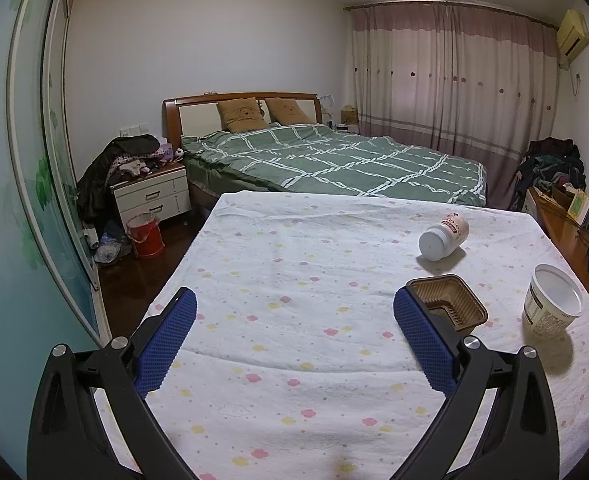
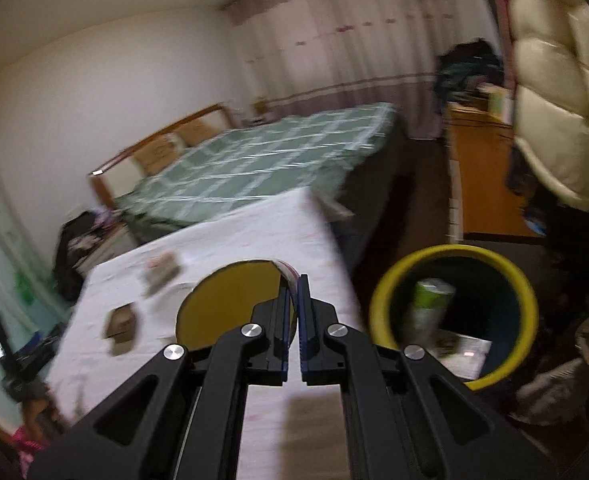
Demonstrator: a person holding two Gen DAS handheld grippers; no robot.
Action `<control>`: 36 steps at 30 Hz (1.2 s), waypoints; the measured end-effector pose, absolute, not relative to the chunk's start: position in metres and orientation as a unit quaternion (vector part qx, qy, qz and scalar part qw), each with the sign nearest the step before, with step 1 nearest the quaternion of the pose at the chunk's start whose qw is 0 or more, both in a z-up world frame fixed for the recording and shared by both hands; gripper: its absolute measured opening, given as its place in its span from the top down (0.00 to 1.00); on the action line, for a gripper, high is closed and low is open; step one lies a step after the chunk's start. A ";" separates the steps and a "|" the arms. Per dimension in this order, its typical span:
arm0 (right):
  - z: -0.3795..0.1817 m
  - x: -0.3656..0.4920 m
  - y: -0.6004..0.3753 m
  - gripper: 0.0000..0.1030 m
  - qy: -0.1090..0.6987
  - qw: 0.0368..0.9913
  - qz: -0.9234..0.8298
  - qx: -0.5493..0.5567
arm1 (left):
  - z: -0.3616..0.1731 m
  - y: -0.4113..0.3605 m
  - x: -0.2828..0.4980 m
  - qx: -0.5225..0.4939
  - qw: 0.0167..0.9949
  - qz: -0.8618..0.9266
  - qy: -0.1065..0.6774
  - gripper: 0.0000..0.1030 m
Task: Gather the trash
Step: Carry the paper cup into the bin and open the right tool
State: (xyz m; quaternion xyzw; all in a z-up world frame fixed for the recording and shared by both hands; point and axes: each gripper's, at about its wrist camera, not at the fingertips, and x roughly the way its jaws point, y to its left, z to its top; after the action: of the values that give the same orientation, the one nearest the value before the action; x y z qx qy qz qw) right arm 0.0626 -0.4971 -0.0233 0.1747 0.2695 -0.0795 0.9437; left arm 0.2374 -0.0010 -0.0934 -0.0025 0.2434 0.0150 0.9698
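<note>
My right gripper [image 2: 293, 280] is shut on the rim of a round cup with a yellow inside [image 2: 226, 304], held above the right edge of the cloth-covered table [image 2: 254, 232]. To its right, on the floor, stands a yellow-rimmed bin [image 2: 454, 312] with a green can [image 2: 430, 304] and paper in it. My left gripper [image 1: 294, 296] is open and empty, low over the table [image 1: 294, 248]. A brown plastic tray [image 1: 450, 304] lies just outside its right finger. A white bottle [image 1: 444, 236] lies on its side farther back. A white tub [image 1: 552, 304] stands upright at the right.
A bed with a green checked cover [image 1: 334, 160] lies beyond the table. Left of it is a nightstand piled with clothes [image 1: 150, 192] and a red bucket [image 1: 146, 236]. A wooden desk [image 2: 482, 176] and a person's cream puffy jacket [image 2: 554, 100] are on the right.
</note>
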 end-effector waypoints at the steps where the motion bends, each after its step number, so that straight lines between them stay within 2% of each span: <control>1: -0.029 0.062 -0.510 0.96 0.274 0.940 -0.099 0.179 | -0.093 -0.001 0.237 -0.001 0.970 0.015 0.244 0.05; 13: -0.103 0.088 -0.600 0.95 0.341 0.887 -0.217 0.223 | -0.093 -0.010 0.240 0.023 0.968 0.023 0.247 0.05; 16: -0.113 0.091 -0.608 0.88 0.349 0.881 -0.222 0.232 | -0.093 -0.014 0.241 0.030 0.968 0.025 0.248 0.05; 18: -0.117 0.090 -0.611 0.79 0.350 0.878 -0.226 0.235 | -0.093 -0.015 0.241 0.034 0.968 0.025 0.249 0.05; 25: -0.116 0.088 -0.613 0.78 0.342 0.881 -0.220 0.242 | -0.095 -0.022 0.246 0.014 0.961 0.001 0.275 0.05; 29: -0.115 0.083 -0.614 0.73 0.342 0.880 -0.222 0.243 | -0.092 -0.033 0.247 -0.006 0.957 -0.016 0.291 0.05; 36: -0.121 0.080 -0.616 0.72 0.341 0.880 -0.211 0.254 | -0.089 -0.078 0.260 -0.009 0.945 -0.056 0.323 0.05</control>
State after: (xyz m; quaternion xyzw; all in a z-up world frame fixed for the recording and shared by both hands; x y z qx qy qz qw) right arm 0.0804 -0.6158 -0.1208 0.2542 0.3407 -0.2113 0.8801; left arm 0.2600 -0.0777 -0.0885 -0.0086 0.3229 -0.0560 0.9447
